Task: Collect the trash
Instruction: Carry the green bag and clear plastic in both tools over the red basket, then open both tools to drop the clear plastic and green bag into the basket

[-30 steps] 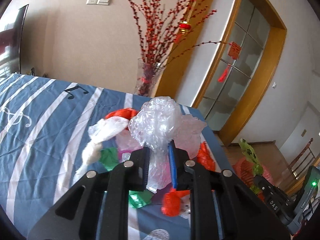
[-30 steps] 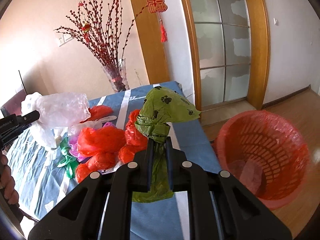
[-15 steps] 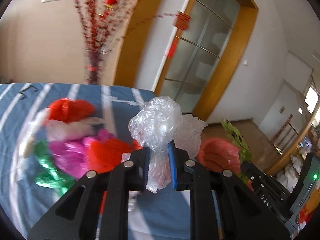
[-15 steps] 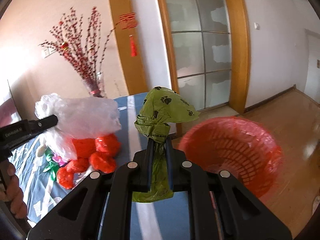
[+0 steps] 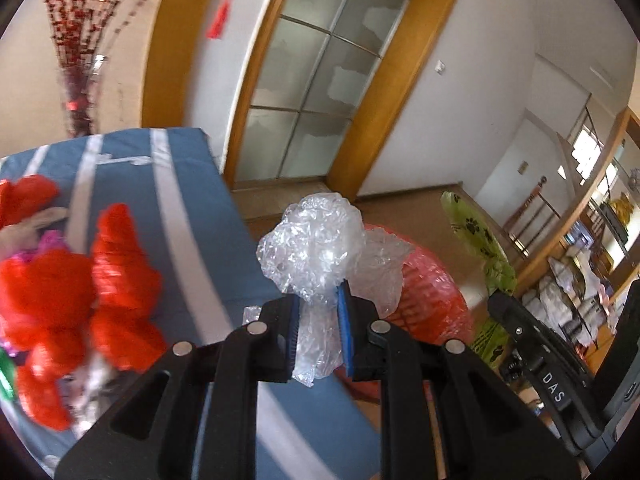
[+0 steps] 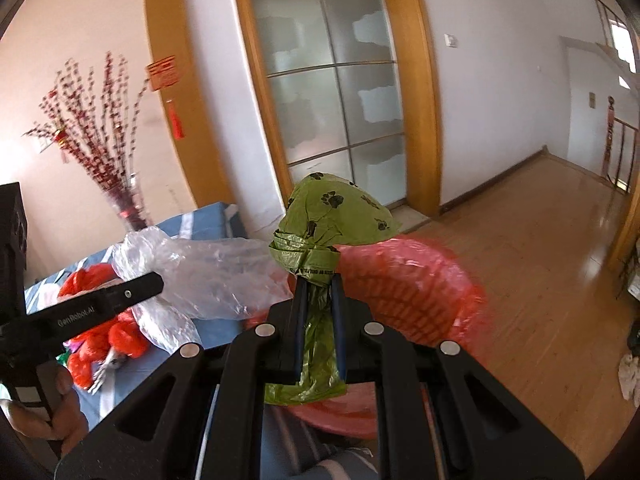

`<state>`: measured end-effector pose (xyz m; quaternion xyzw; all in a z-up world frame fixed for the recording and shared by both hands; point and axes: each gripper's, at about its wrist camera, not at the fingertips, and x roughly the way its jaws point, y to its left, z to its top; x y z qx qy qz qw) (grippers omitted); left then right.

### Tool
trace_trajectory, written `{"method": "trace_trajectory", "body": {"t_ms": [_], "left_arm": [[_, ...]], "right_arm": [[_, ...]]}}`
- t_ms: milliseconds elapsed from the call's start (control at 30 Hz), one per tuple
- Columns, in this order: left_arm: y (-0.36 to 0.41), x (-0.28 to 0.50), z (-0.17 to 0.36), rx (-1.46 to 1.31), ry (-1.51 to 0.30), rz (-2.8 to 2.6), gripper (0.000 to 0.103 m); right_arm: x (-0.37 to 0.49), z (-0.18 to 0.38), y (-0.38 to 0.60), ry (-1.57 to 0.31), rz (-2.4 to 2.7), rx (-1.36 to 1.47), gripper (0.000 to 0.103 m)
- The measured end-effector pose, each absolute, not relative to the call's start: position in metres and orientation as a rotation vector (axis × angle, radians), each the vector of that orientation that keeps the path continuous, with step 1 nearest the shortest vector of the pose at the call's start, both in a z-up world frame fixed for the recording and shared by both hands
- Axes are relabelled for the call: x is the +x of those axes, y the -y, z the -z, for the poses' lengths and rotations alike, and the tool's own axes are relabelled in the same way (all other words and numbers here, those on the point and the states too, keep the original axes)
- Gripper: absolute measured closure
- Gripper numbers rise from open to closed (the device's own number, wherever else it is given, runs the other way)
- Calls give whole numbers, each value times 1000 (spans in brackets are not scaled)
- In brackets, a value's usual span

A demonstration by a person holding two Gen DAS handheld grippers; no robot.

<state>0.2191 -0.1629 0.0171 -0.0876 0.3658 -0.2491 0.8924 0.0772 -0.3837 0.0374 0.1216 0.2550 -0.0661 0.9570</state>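
A blue striped tablecloth [image 5: 188, 216] covers the table on which a heap of red bags [image 5: 80, 288] waits, while the red basket [image 6: 420, 280] stands on the wooden floor [image 6: 540, 240] just past the table's edge, in front of a frosted glass door [image 6: 328, 80]. Both claws are loaded and raised near the basket. The left gripper [image 5: 318, 312] pinches a crumpled clear plastic bag [image 5: 316, 248] by its neck, the ball of film puffing out above the blue pads; from this camera the basket [image 5: 432, 296] shows behind and below the bag. The right gripper [image 6: 318, 308] is pressed tight on the twisted waist of a green paw-print bag [image 6: 332, 208], its knot sitting just above the fingertips and its tail hanging between the jaws, with the basket's mesh wall directly beyond. The step in hand appears to be the drop into the basket. To do it well, each claw would likely need to come over the open mouth, not merely beside the rim, before the jaws part, since such light film tends to drift and cling to the pads. Releasing one bag at a time, tipped downward, would probably keep the two loads, now near each other, from tangling. The remaining red bags suggest the job is far from finished.
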Motion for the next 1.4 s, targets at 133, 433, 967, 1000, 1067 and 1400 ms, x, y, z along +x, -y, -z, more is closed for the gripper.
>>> {"method": "trace_trajectory", "body": {"t_ms": [133, 433, 967, 1000, 1067, 1400], "left_arm": [[189, 226, -9, -163, -779, 548, 85], [228, 238, 10, -132, -834, 582, 84], [227, 258, 40, -142, -912, 560, 56], [227, 257, 40, -143, -911, 562, 53], [225, 256, 39, -147, -908, 567, 49], [243, 241, 31, -121, -902, 680, 42]], "right_arm": [[78, -31, 401, -524, 160, 273, 91], [84, -20, 426, -539, 182, 309, 91], [88, 1, 447, -566, 202, 398, 63], [87, 1, 448, -566, 207, 400, 62], [84, 1, 450, -564, 220, 409, 60], [75, 2, 458, -561, 266, 417, 60]]}}
